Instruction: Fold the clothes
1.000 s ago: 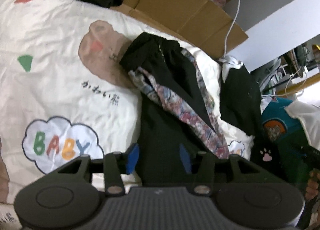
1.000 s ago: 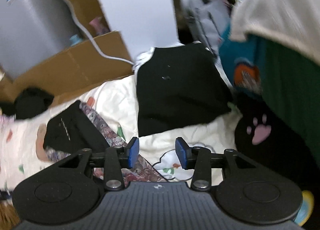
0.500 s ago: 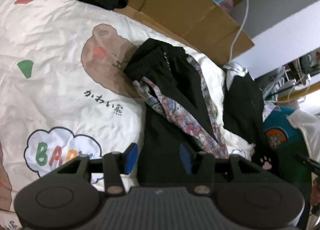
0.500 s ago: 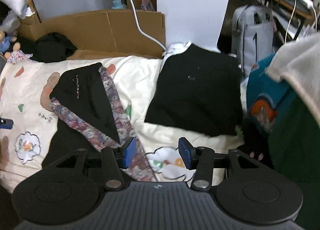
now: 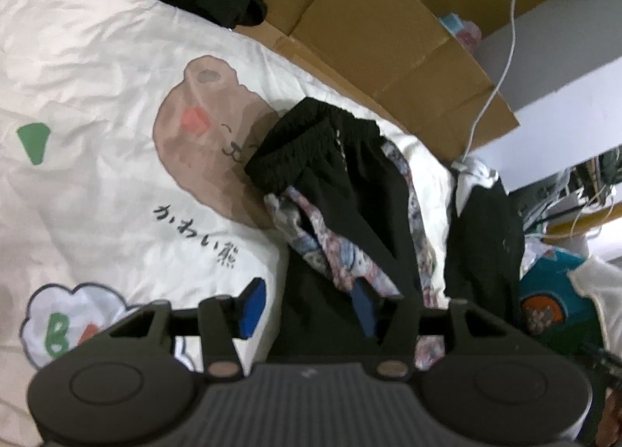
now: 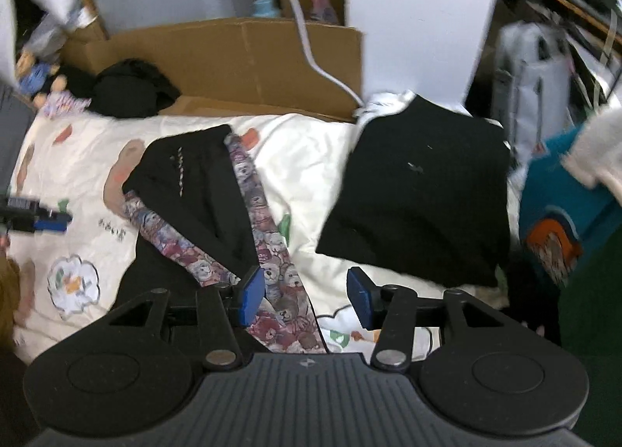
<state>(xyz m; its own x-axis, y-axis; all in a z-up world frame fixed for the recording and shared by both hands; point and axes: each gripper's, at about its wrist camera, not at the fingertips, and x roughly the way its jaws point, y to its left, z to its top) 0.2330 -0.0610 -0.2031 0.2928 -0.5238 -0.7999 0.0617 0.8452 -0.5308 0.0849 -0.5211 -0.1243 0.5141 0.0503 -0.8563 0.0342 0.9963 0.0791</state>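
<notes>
Both grippers tilted over trousers point(image 5: 342, 190)

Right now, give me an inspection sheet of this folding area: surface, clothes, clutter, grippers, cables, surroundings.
Surface: cream bear-print bedsheet, wrinkled.
Job's things: black trousers with bear-patterned side stripes, partly folded; folded black garment beside them.
Clutter: crumpled black cloth; small dolls; teal printed fabric.
Grippers: left hand-held gripper open over the trousers, empty; right hand-held gripper open, empty.
Cables: white cable over the brown cardboard box.
Surroundings: grey backpack.
</notes>
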